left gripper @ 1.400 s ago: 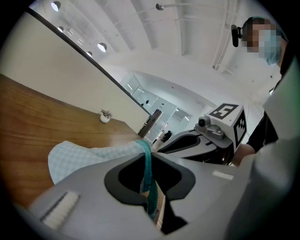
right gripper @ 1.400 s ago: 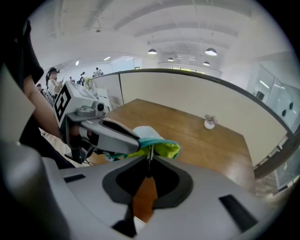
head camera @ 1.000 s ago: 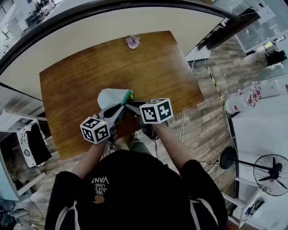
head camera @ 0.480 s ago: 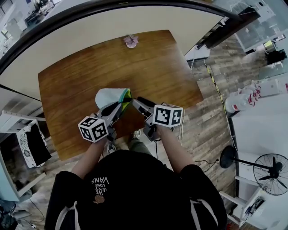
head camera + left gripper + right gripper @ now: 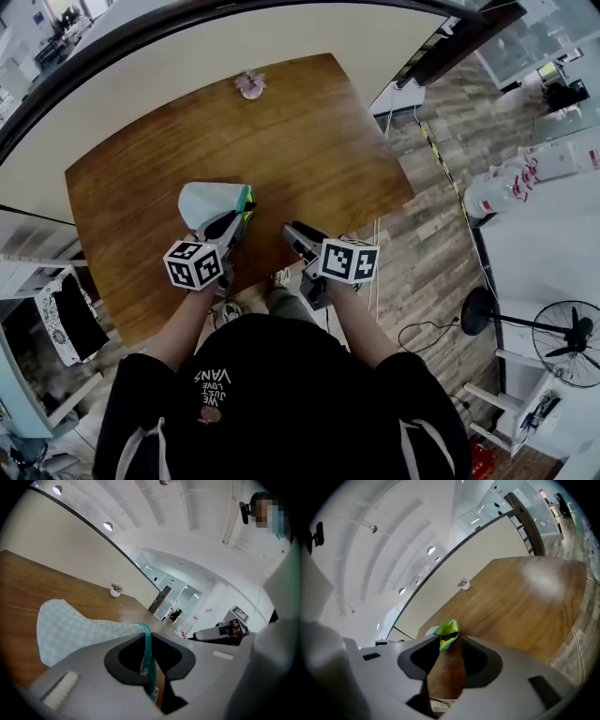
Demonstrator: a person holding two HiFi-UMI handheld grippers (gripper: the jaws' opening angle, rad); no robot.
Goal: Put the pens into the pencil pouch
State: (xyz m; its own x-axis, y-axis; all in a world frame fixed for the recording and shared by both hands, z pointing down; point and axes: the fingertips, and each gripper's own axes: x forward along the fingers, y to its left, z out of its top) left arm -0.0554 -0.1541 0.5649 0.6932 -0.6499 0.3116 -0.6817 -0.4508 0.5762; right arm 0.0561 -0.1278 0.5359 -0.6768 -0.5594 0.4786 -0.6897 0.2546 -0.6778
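The pencil pouch (image 5: 208, 201) is pale mint check cloth with a teal zip edge and a yellow-green lining, and it rests on the wooden table (image 5: 309, 141). My left gripper (image 5: 234, 223) is shut on the pouch's teal edge (image 5: 147, 645), which runs between its jaws in the left gripper view. My right gripper (image 5: 293, 233) stands open, apart from the pouch and to its right, with only bare table between its fingers (image 5: 446, 657). The right gripper view looks at the pouch's open mouth (image 5: 448, 634). No pen shows outside the pouch.
A small pink potted plant (image 5: 249, 84) stands at the table's far edge, also seen in the right gripper view (image 5: 463, 585). The table's near edge lies under my hands. Wood flooring, a cable and a standing fan (image 5: 567, 342) are to the right.
My right gripper was shut at the pouch's mouth, then opened and drew back to the right. My left gripper, still holding the pouch, sank and shifted a little left.
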